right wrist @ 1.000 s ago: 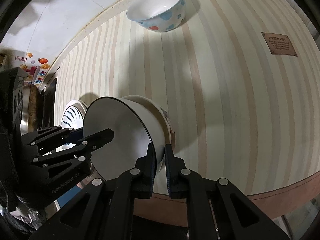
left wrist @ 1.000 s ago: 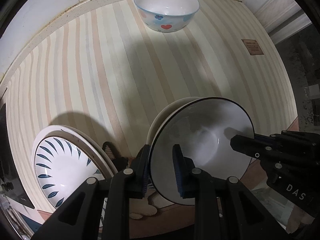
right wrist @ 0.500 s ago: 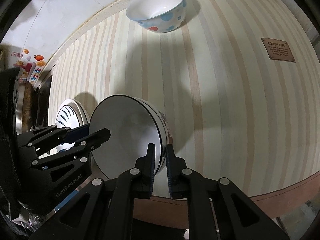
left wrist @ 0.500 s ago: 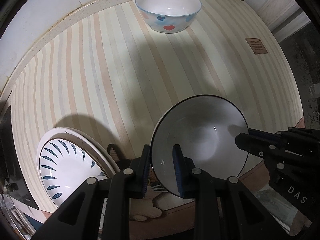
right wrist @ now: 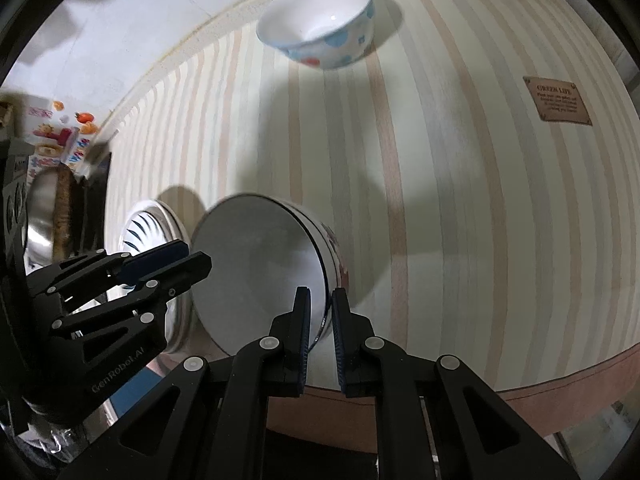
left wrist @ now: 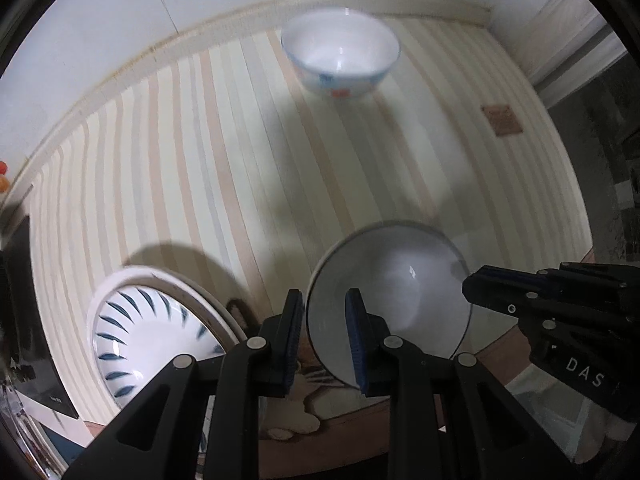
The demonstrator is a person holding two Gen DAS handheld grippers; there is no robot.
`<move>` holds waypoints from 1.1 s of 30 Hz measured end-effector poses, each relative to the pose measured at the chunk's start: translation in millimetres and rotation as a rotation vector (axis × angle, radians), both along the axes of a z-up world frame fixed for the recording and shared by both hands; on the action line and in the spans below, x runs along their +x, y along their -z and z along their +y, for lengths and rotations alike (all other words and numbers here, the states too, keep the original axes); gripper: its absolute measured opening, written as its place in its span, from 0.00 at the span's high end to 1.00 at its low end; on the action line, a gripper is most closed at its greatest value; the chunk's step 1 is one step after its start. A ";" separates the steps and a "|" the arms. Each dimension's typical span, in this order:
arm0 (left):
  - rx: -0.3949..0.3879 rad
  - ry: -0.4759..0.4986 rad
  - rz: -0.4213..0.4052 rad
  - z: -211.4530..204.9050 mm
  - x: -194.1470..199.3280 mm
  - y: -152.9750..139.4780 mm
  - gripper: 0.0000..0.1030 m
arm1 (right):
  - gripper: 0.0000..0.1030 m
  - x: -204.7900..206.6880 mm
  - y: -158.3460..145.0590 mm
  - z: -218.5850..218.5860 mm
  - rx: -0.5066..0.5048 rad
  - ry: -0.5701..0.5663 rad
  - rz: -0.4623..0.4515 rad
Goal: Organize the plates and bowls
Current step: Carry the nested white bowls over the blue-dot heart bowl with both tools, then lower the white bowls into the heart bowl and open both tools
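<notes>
A dark-rimmed white bowl (left wrist: 396, 292) is held tilted above the striped table near its front edge. My left gripper (left wrist: 325, 334) is shut on the bowl's left rim. My right gripper (right wrist: 320, 330) is shut on its right rim, where the bowl (right wrist: 260, 272) shows a patterned outside. A white bowl with blue and red shapes (left wrist: 340, 58) stands at the far side of the table; it also shows in the right wrist view (right wrist: 320, 24). A blue-leaf plate (left wrist: 156, 332) lies at the front left and shows in the right wrist view (right wrist: 146, 226).
A brown label patch (right wrist: 557, 100) lies on the striped tablecloth (left wrist: 200, 168) at the right. A metal pot (right wrist: 40, 216) and dark objects stand off the table's left end. A white wall runs behind the table.
Both grippers have carried the bowl up and forward toward the far bowl, which now looks nearer. The second bowl seen nested behind it a second ago is no longer visible.
</notes>
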State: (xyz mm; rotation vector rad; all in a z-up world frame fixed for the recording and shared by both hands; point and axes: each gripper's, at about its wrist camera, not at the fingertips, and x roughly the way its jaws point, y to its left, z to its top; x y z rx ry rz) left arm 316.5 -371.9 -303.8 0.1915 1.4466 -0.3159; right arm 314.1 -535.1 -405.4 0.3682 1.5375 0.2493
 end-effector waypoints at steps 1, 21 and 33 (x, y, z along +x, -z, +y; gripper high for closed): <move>-0.007 -0.002 -0.011 -0.7 2.5 -5.0 0.80 | 0.87 1.3 -4.1 -1.7 0.007 0.001 -0.008; -0.128 -0.208 0.039 -6.2 193.6 21.8 0.71 | 0.57 173.1 -21.6 -69.2 0.038 0.143 -0.135; -0.105 -0.168 0.152 -32.8 219.1 87.7 0.83 | 0.66 233.6 52.1 -57.5 0.011 0.110 -0.040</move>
